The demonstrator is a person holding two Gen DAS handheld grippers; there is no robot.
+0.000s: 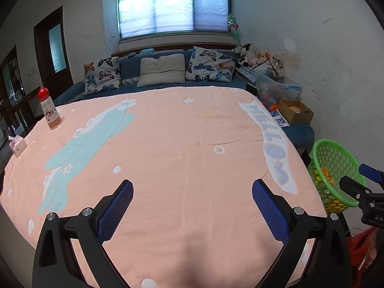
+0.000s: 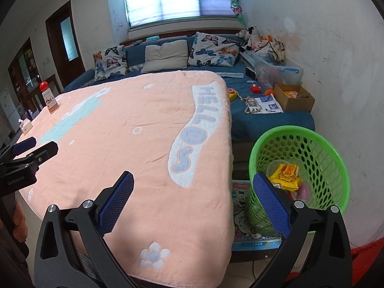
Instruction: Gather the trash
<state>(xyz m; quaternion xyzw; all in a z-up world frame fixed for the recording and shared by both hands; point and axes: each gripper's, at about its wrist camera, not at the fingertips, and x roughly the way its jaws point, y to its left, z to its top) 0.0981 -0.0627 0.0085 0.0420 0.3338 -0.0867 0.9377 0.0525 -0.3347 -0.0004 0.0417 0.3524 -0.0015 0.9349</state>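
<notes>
Two claws are hanging spread wide, gripping nothing. I am seeing yellow wrapper trash [image 2: 286, 174] lying inside the green plastic mesh basket [image 2: 319, 135], just beyond my right claw [image 2: 193, 200]; left claw [image 1: 192, 206] is farther.

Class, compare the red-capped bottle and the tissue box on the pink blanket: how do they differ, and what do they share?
The bottle stands tall and upright; the tissue box is low and squat. The bottle has a round red cap; the tissue box has a white tissue sticking out on top. The bottle sits farther from the camera, the tissue box nearer. Both rest on the blanket near its left edge.
</notes>
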